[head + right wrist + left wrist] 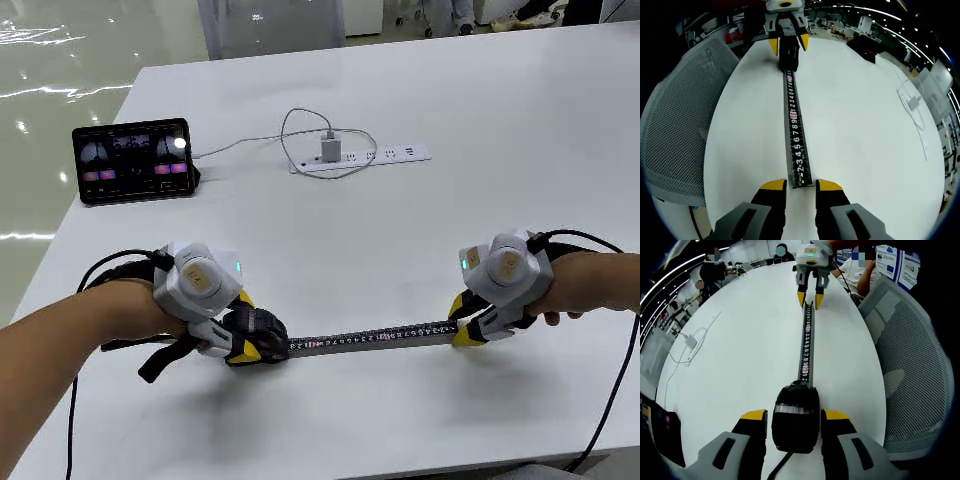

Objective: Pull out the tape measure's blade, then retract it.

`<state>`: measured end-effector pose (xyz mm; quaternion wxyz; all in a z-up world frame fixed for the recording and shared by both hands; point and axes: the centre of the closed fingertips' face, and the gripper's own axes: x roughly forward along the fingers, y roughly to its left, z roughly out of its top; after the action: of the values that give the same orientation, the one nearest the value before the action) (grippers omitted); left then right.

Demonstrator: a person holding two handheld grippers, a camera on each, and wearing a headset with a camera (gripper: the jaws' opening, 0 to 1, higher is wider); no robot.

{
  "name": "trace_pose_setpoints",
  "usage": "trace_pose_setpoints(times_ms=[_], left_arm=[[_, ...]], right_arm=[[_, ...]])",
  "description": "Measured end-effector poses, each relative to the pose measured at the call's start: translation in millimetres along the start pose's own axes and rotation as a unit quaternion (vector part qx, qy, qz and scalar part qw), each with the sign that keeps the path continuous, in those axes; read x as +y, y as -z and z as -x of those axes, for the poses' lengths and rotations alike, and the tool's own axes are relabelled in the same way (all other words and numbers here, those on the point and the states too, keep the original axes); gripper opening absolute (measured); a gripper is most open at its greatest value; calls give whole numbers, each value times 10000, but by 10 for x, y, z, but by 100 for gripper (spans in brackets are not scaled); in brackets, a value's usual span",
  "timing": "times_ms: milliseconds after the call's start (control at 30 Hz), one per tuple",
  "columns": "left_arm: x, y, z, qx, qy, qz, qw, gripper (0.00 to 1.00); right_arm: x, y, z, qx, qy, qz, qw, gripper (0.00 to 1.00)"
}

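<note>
The black tape measure case (258,335) lies on the white table (400,240), with my left gripper (248,342) shut on it. In the left gripper view the case (795,416) sits tight between the yellow-tipped fingers (754,416). The blade (372,338) runs out to the right, numbered side up, just over the table. My right gripper (466,331) is closed on the blade's end. In the right gripper view the blade (794,135) ends between the yellow fingertips (773,186), and the left gripper (788,44) with the case shows at the far end.
A tablet (133,161) stands at the back left. A white power strip (365,157) with a charger and looped cable lies mid-table. A grey mesh chair (912,370) stands by the near table edge. Gripper cables trail off the front edge.
</note>
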<state>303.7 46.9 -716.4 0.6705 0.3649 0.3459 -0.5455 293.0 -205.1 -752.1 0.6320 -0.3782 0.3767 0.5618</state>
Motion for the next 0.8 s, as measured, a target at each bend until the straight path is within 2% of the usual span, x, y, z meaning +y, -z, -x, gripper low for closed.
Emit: trace_pose_setpoints(times_ms=[67,167,500,633,733,800], left_arm=[[1,3,-2,3,30,0,10000,42],[-9,12,-5,24,70,29,10000,50],[-59,26,17,-21,183,237,9995,59],[-14,36,40,-126,32,629,9979,67],[28,116,29,-58,-157,1024,9946,73],[30,83,23,-246,-185,1301,9910,76]], right_arm=[[8,2,13,1,-22,98,9999,19],[17,7,27,35,-33,145,9999,23],[55,7,59,38,-31,108,9999,33],[-30,-69,93,-218,278,-248,9991,36],[-37,-62,91,-317,377,-516,9975,40],[-47,-54,89,-396,471,-609,9962,43]])
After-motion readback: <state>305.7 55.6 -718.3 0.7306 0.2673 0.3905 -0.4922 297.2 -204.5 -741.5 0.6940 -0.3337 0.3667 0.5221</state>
